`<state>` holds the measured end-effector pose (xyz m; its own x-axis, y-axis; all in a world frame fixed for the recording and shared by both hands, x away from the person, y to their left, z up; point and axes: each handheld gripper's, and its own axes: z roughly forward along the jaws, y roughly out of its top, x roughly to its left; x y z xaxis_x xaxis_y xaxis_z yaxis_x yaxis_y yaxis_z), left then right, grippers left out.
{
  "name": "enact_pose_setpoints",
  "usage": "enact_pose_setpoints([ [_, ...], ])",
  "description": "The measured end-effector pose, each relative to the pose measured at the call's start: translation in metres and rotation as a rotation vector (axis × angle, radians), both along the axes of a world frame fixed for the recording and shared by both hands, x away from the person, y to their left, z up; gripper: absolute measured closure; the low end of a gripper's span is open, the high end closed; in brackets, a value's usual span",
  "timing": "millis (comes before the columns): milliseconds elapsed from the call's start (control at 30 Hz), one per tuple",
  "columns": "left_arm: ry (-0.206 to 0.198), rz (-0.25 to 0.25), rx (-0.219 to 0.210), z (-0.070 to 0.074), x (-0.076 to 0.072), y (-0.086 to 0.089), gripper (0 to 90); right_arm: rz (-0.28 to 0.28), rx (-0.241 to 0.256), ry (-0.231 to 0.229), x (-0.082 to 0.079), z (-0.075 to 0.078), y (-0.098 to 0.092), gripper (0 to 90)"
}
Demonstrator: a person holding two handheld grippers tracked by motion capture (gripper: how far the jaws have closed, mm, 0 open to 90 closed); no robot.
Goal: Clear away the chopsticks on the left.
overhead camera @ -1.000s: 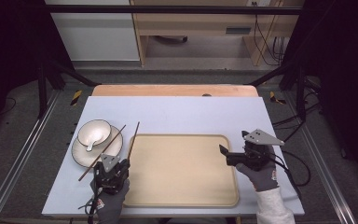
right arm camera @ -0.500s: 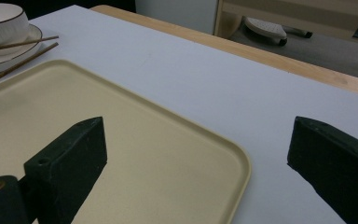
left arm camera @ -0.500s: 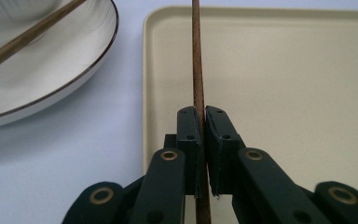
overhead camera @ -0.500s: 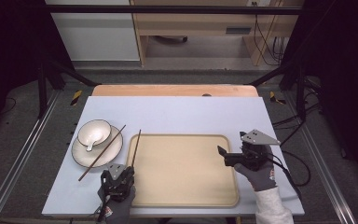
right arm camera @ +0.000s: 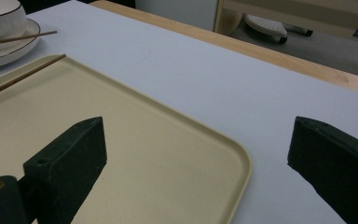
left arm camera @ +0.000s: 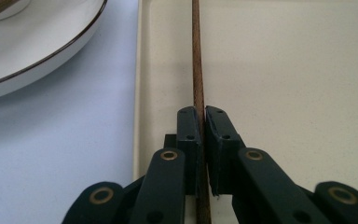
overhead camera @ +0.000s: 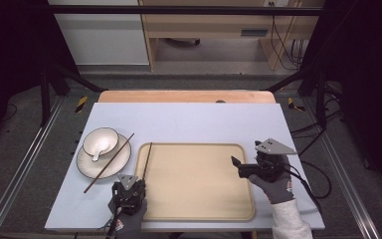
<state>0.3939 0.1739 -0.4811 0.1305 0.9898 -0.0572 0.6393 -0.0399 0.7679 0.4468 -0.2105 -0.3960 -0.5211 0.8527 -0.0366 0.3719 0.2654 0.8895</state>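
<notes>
From the high view, one chopstick (overhead camera: pixel 146 160) is down along the tray's (overhead camera: pixel 199 219) left edge, the other chopstick (overhead camera: pixel 108 163) is on the plate (overhead camera: pixel 87 168) with the bowl (overhead camera: pixel 101 140), so I'd say it's halfway done. Left gripper view: left gripper (left arm camera: pixel 201 122) clamped tight on that tray chopstick. Right gripper view: right gripper (right arm camera: pixel 196 140) gapes wide, holding nothing, hovering over the tray's corner.

Thin brown wooden chopstick (left arm camera: pixel 196 60), straight and lying lengthwise along the left edge of the shallow beige rectangular tray (overhead camera: pixel 199 179), near end clamped between the left gripper (left arm camera: pixel 203 116) jaws.
</notes>
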Motion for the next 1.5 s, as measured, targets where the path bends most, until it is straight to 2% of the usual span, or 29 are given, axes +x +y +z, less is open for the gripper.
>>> enact_pose_setpoints([
  [633, 0.007, -0.005, 0.005, 0.001, 0.002, -0.001, 82.8, 0.002, -0.005, -0.001, 0.0, 0.0, 0.001, 4.5],
  [867, -0.014, -0.018, 0.008, 0.008, 0.003, 0.005, 76.6, 0.002, -0.002, -0.007, -0.001, 0.001, -0.002, 4.4],
  [1167, -0.082, -0.081, -0.006, 0.032, 0.007, 0.021, 66.0, -0.005, 0.007, -0.015, -0.003, 0.004, -0.005, 4.2],
  [1267, -0.094, -0.133, -0.025, 0.041, 0.009, 0.029, 59.6, -0.005, 0.009, -0.015, -0.003, 0.004, -0.005, 4.1],
  [1300, -0.094, -0.144, -0.013, 0.044, 0.009, 0.033, 57.8, -0.007, 0.013, -0.015, -0.004, 0.005, -0.005, 4.1],
  [1400, -0.104, -0.194, -0.025, 0.052, 0.01, 0.044, 52.3, -0.008, 0.02, -0.02, -0.005, 0.006, -0.007, 4.1],
  [1500, -0.115, -0.213, 0.006, 0.057, 0.01, 0.054, 47.2, -0.011, 0.024, -0.026, -0.006, 0.007, -0.008, 4.1],
])
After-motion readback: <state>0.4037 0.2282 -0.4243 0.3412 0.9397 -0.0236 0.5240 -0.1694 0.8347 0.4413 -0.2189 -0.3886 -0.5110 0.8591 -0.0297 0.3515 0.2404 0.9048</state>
